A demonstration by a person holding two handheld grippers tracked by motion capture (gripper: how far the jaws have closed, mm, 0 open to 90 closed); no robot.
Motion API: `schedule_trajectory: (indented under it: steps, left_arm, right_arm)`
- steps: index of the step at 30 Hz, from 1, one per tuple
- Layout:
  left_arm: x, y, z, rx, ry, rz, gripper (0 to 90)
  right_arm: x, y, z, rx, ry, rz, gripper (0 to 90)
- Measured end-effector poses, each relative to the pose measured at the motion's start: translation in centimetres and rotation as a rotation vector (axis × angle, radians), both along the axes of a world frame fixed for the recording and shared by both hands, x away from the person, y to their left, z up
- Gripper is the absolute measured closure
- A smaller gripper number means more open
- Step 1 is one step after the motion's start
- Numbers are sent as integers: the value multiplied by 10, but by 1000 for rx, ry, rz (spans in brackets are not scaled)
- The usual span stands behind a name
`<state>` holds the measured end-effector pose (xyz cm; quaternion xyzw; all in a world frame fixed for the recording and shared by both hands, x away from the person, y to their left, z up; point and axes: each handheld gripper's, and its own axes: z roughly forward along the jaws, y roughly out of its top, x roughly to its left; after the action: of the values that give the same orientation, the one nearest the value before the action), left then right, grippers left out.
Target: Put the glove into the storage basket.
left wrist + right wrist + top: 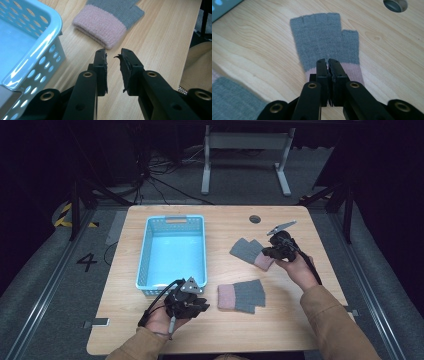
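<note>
So, going left to right: your left gripper (186,301) sits low by the near corner of the basket (145,251), fingers (102,72) parted a bit with nothing between them. They point at the pink cuff of the near glove (241,296), which lies flat on the bench (295,320) just ahead, not touched yet. If you're taking that one, I'd go in at the cuff edge, spread a little wider first, and press down so the lower finger slides under the knit instead of shoving it along the wood.

Basket check: looks empty to me, just a bare blue floor, nothing in it.

Over on the right, the far glove (251,253) lies flat, grey finger stubs pointing away from you, pink cuff toward your right gripper (272,253). Those fingers (322,72) are closed together over the cuff. From the right gripper view I can't tell if they've pinched any fabric or are just sitting shut above it, so I wouldn't count it as grabbed. Best bet: open up, drop onto the cuff, close on the thick ribbed part, and lift a bit to see if it comes with you before swinging over to the basket.
</note>
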<state>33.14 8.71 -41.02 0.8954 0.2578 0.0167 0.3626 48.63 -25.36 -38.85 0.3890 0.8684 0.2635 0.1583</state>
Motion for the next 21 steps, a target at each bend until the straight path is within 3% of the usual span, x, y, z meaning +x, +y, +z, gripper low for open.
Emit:
schedule_trajectory:
  steps: [15,18,21]
  left_arm:
    - [-1,2,-1,2,4,8,758]
    - [-1,2,-1,1,5,8,758]
    - [-1,2,-1,4,7,4,758]
  right_arm:
    - [28,13,-18,-20,43,-13,845]
    - [31,14,-20,-19,48,-11,801]
    - [34,15,-23,-26,43,-6,670]
